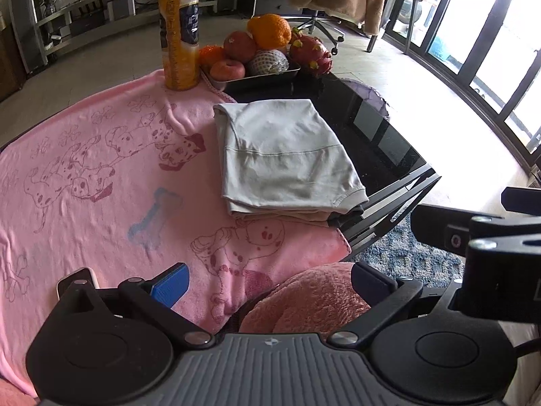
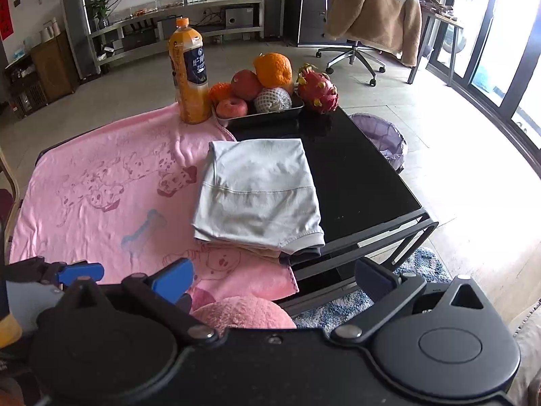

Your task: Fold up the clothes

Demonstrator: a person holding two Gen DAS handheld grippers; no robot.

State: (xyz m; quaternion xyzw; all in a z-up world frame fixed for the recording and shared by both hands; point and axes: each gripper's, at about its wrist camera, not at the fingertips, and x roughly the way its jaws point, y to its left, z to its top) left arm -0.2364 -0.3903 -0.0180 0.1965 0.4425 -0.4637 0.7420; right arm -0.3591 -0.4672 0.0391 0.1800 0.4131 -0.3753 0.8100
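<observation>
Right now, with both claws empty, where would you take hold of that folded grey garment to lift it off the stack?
Probably the near hemmed edge of the folded grey garment, from the camera side. That edge faces both open claws, left claw and right claw; its right corner hangs free over the stacked clothes beneath, so one finger could slide under it.

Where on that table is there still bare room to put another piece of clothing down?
The pink blanket left of the folded grey garment lies bare. The black tabletop right of it is bare too. The far edge is crowded: juice bottle, fruit tray.
</observation>
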